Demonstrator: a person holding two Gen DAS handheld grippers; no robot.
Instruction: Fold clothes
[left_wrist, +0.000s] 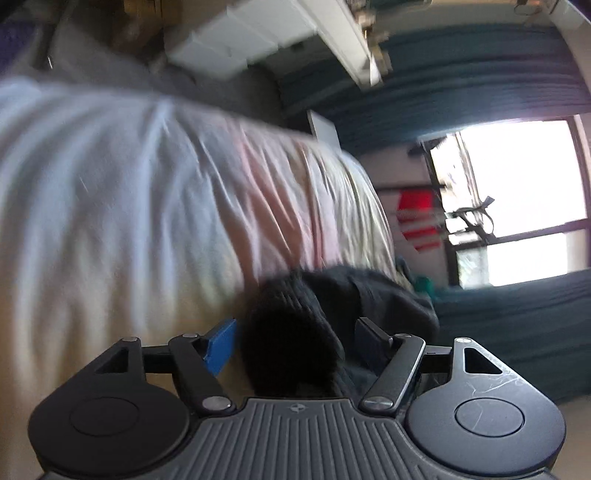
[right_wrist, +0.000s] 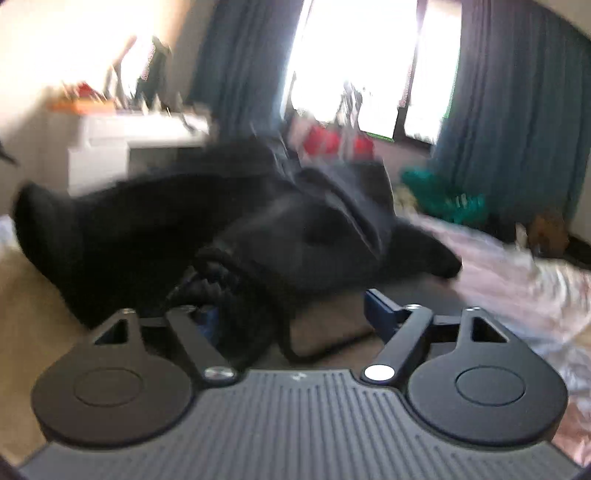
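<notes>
Black knit garment (right_wrist: 229, 221) lies bunched on the bed (left_wrist: 110, 221), unfolded; I judge folding barely started. Left gripper (left_wrist: 295, 341) fingers spread, ribbed cuff between them at 12 o'clock, not clamped. Right gripper (right_wrist: 291, 314) fingers apart; grip unclear. No readable labels, too blurred.

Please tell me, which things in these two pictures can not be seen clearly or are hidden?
- Left wrist view: the black garment fills the gap of the left gripper; motion blur hides any contact with the fingers.
- Right wrist view: the right gripper has its left fingertip hidden behind the garment's ribbed cuff.
- Right wrist view: blur hides the garment's type and how far it is folded.
- Both views: window glare washes out everything outside.
</notes>
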